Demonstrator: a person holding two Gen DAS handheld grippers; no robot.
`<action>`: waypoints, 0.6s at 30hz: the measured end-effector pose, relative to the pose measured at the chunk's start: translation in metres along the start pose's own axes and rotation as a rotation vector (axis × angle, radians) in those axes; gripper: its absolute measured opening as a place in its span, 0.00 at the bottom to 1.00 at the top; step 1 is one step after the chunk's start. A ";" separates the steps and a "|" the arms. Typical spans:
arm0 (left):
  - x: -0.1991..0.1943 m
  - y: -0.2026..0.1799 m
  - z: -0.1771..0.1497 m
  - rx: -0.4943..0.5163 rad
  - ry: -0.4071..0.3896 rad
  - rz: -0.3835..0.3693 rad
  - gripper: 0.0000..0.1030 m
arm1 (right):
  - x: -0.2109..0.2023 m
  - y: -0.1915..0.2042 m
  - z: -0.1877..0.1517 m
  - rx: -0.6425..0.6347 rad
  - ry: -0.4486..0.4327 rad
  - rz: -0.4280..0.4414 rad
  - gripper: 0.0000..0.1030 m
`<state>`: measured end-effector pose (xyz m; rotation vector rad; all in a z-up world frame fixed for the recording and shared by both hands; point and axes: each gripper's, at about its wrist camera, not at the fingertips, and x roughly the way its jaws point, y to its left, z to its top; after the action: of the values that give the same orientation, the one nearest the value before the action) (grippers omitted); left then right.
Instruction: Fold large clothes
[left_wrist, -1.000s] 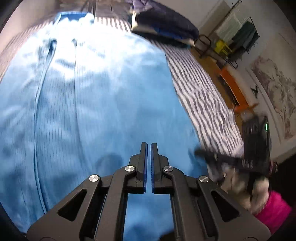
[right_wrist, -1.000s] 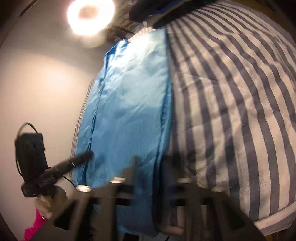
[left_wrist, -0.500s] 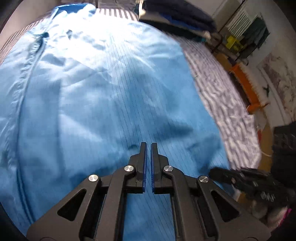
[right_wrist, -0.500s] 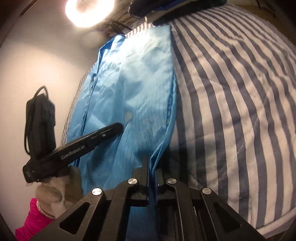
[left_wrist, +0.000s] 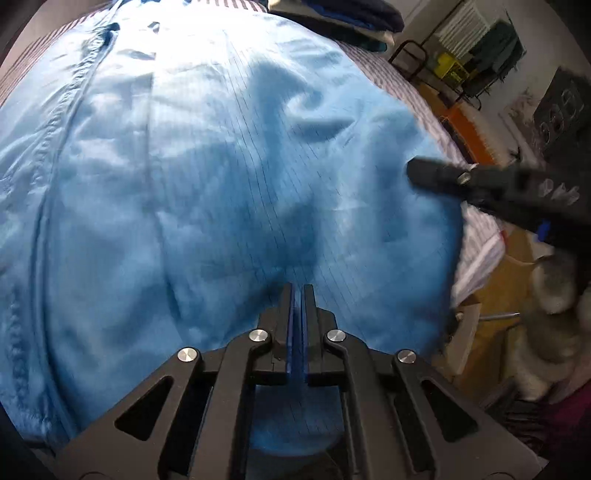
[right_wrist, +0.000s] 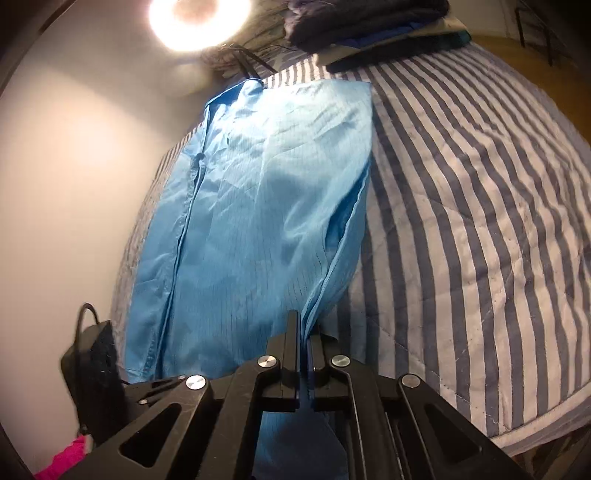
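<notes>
Firstly, left wrist view: one left gripper (left_wrist: 298, 295), fingers clamped on one blue garment (left_wrist: 221, 177) spread over the striped bedcover (left_wrist: 476, 251); right gripper (left_wrist: 417, 171) blurred, partly cut off. Right wrist view: its fingers pinch the garment's hem; one stack of folded clothes (right_wrist: 369, 26), partly cropped.

The bed (right_wrist: 480, 221) is covered with a blue-and-white striped quilt. A light blue shirt (right_wrist: 258, 221) is spread along its left side, and folded dark clothes (right_wrist: 369, 22) are stacked at the far end.

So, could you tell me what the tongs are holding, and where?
Both tongs, left and right, pinch the blue garment at its near hem.
</notes>
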<state>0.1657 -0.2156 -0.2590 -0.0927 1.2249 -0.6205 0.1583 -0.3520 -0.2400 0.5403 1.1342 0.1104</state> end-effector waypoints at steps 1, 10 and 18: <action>-0.014 0.003 0.001 -0.015 -0.025 -0.011 0.00 | 0.001 0.005 0.001 -0.014 -0.002 -0.009 0.00; -0.144 0.061 0.004 -0.169 -0.314 -0.054 0.00 | -0.006 0.069 -0.002 -0.203 -0.034 -0.128 0.00; -0.200 0.148 -0.007 -0.378 -0.458 -0.040 0.00 | 0.034 0.161 -0.010 -0.451 -0.018 -0.189 0.00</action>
<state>0.1786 0.0077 -0.1491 -0.5480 0.8811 -0.3665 0.1935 -0.1970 -0.1971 0.0327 1.0945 0.1908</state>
